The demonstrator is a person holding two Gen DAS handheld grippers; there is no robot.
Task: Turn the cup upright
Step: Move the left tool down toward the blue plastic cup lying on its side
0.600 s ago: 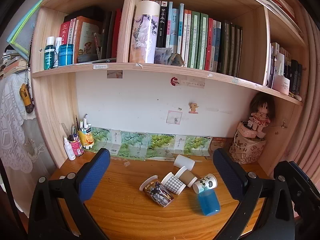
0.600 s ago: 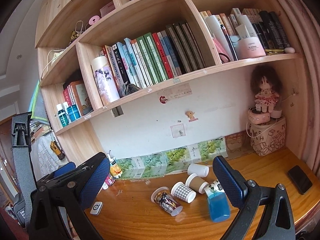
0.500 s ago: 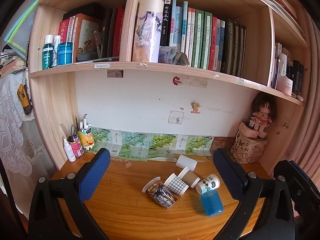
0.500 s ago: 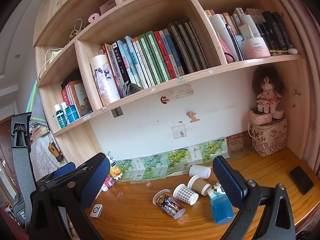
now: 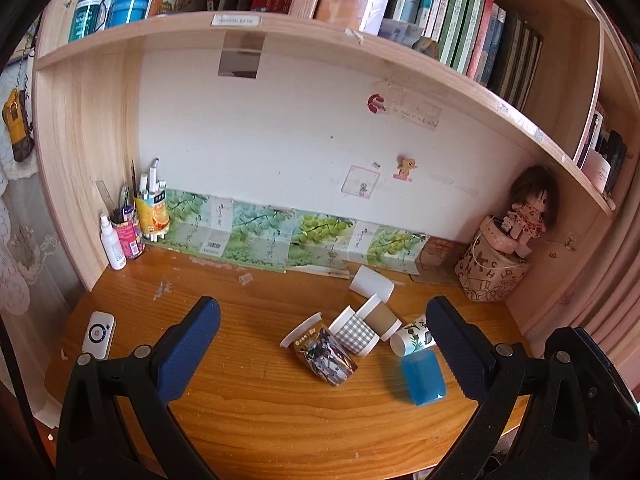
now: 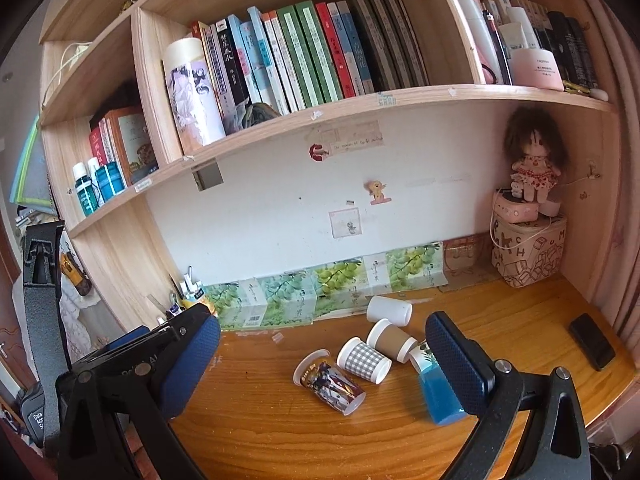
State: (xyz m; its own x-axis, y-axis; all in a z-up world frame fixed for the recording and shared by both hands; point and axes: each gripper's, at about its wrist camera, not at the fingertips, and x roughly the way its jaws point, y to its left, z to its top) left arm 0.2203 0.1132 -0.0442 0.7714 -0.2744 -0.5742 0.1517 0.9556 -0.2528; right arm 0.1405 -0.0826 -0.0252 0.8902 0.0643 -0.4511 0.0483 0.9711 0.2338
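Since the earlier frames both grippers have come lower and nearer the desk, so the cups loom larger. The left gripper has its fingers spread wide, holding nothing; likewise the right gripper. Six cups lie tipped in a cluster mid-desk: printed cup, checked cup, brown cup, white cup, leaf cup, and blue cup nearest the right finger. The wall note's writing is too small to read.
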